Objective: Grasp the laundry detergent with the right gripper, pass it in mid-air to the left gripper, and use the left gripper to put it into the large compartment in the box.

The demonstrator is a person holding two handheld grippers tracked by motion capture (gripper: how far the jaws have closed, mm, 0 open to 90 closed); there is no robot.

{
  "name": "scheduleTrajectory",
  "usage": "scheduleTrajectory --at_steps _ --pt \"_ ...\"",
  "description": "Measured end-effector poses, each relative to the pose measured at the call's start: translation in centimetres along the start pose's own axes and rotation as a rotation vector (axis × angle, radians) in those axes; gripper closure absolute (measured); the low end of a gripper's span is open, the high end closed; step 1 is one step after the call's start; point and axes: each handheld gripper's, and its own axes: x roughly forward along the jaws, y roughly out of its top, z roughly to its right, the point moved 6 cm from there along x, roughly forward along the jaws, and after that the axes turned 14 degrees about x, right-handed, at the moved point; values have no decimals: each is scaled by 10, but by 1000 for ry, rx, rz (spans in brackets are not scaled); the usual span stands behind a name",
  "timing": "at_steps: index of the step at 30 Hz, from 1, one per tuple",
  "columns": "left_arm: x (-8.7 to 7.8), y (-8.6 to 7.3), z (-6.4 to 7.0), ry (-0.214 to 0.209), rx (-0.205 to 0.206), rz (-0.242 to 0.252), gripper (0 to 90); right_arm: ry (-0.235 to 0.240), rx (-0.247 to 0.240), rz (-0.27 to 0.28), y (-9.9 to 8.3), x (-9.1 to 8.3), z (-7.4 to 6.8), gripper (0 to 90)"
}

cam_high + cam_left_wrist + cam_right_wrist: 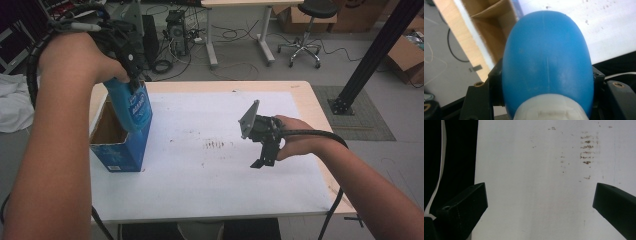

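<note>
Overhead, your left gripper is raised at the table's far left corner, its jaws clamped on a blue plastic bottle with a printed label. That bottle hangs base-down over the open top of a blue cardboard box, its lower end at about the level of the box's rim. This box stands on the left edge of the white sheet that covers the wooden table. Your right gripper sits near the sheet's right side, jaws pointing down at the sheet, the grey 3-cornered plate tilted up on top, well apart from the bottle and box. A patch of brown marks lies on the sheet between the box and that gripper.

Next, the left gripper view: the blue bottle sits pinched between the 2 black jaws, its white cap nearest the camera. Beyond it you see the box's brown cardboard interior.

Lastly, the right gripper view: your 2 jaws stand wide apart with nothing between them, over the white sheet and its brown marks.
</note>
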Motion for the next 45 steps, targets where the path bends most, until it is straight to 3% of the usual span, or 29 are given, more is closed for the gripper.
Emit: scheduleTrajectory --at_steps 2,6,8,9,15,22,32,42,45 --pt "-1 -2 -4 -2 -13 -5 383 2 -1 -2 0 0 0 0" --pt "-3 -6 -21 -1 -80 3 383 4 -6 -15 -2 -1 -2 0" --pt "-3 -7 -25 4 -89 5 383 3 -8 -16 -2 -1 -2 0" --pt "-3 -8 -32 9 -125 10 383 1 -10 -17 -2 -2 -3 0" --pt "6 -13 -49 14 -179 4 383 -2 -13 -25 -4 -4 -5 0" --pt "22 -17 -59 1 -199 -22 383 -7 -4 -36 -8 -6 -5 0" --pt "49 -17 -65 -7 -207 -30 383 -7 1 -36 -10 -6 -5 0" --pt "100 -15 -67 -37 -205 -60 383 -6 5 -40 -11 -4 -7 0" --pt "108 -14 -67 -38 -206 -62 383 -6 3 -42 -11 -4 -7 0"
